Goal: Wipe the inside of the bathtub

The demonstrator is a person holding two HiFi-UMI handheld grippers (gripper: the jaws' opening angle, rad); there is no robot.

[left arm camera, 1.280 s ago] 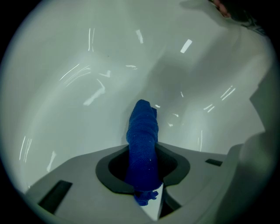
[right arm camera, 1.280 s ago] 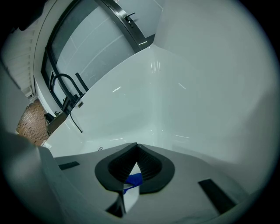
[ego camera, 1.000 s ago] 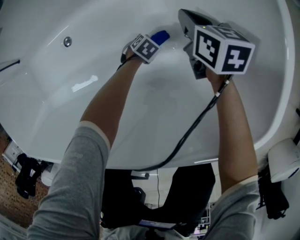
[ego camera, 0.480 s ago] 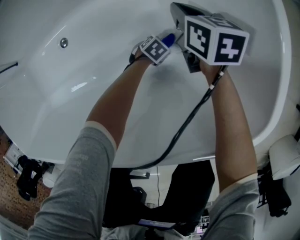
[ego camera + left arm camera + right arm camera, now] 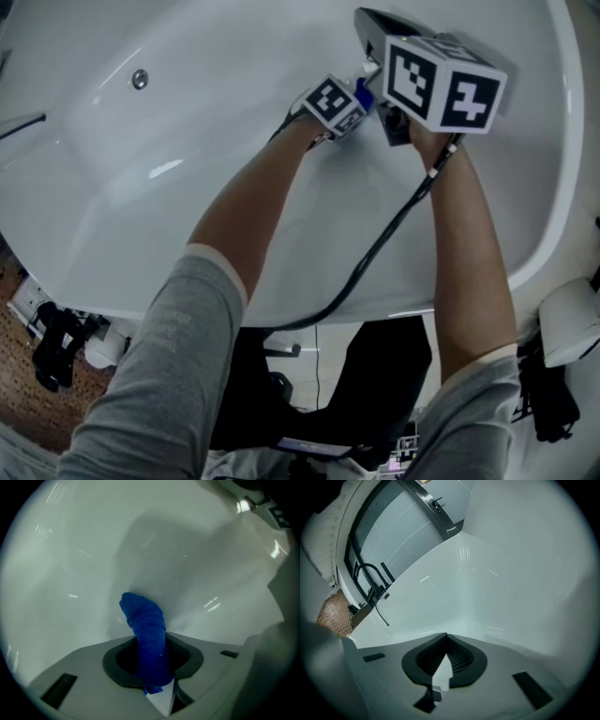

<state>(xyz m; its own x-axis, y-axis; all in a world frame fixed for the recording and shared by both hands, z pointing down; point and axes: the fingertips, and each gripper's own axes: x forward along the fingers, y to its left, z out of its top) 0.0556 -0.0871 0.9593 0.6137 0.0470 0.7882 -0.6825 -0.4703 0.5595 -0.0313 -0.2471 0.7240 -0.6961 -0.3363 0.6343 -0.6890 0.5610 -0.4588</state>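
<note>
The white bathtub (image 5: 187,187) fills the head view. My left gripper (image 5: 150,644) is shut on a rolled blue cloth (image 5: 143,616), whose tip presses against the tub's inner wall (image 5: 93,573). In the head view its marker cube (image 5: 335,103) sits at the top middle, with a bit of the blue cloth (image 5: 364,95) showing beside it. My right gripper (image 5: 446,641) hovers just right of the left one, jaws shut with nothing between them. Its marker cube (image 5: 442,82) is close to the camera and hides part of the wall.
A round chrome overflow fitting (image 5: 139,79) sits on the far left wall. A black cable (image 5: 375,253) trails from the right gripper over the tub's near edge. The tub rim (image 5: 561,187) curves down the right. A black tap and hose (image 5: 370,581) stand beyond the rim.
The left gripper has slid the blue cloth rightward along the tub wall until it sits next to the right gripper. The right gripper has barely moved.
</note>
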